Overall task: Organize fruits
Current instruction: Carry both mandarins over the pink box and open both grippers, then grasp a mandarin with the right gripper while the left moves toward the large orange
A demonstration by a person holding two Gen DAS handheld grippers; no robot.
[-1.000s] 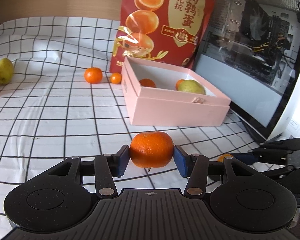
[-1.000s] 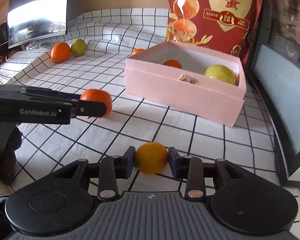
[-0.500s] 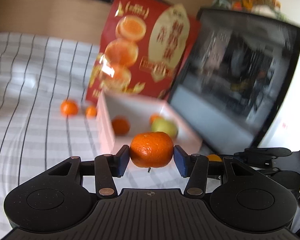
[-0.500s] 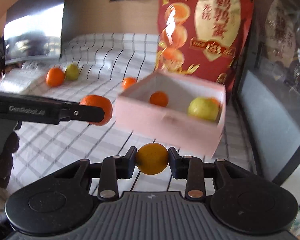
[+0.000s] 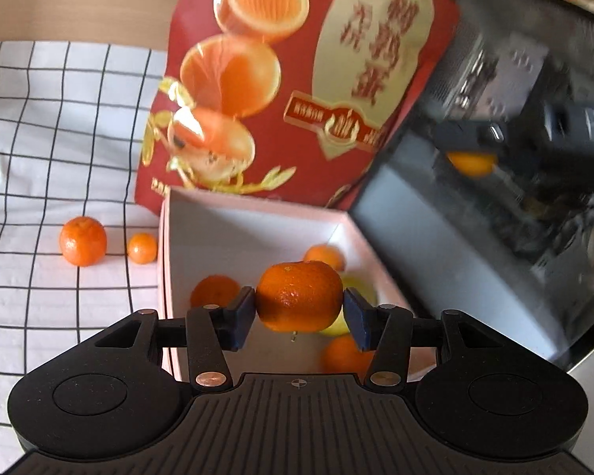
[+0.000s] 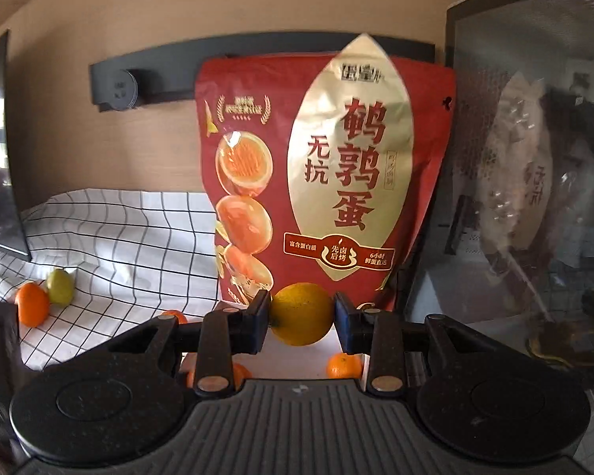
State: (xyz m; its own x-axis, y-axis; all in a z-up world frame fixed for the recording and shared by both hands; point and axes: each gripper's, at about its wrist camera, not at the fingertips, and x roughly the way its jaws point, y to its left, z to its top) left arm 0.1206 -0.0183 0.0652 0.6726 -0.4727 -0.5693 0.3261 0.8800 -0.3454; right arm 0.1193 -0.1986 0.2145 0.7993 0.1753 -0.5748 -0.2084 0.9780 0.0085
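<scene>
My left gripper (image 5: 299,308) is shut on an orange mandarin (image 5: 299,296) and holds it above the open pink box (image 5: 257,213). Inside the box lie oranges (image 5: 214,291) and a green fruit (image 5: 358,289), partly hidden by the mandarin. My right gripper (image 6: 301,318) is shut on a yellow-orange fruit (image 6: 301,313), held high over the box's far part; it also shows blurred in the left wrist view (image 5: 471,162). Small oranges (image 6: 344,366) in the box show under it.
A red snack bag (image 6: 328,182) stands behind the box. A glass-sided computer case (image 6: 534,182) stands to the right. Two oranges (image 5: 82,240) lie on the checked cloth (image 5: 51,150) left of the box. An orange (image 6: 31,304) and a green fruit (image 6: 60,285) lie far left.
Both grippers have risen from the cloth with their fruits and moved forward over the pink box. The right gripper is now higher than the left.
</scene>
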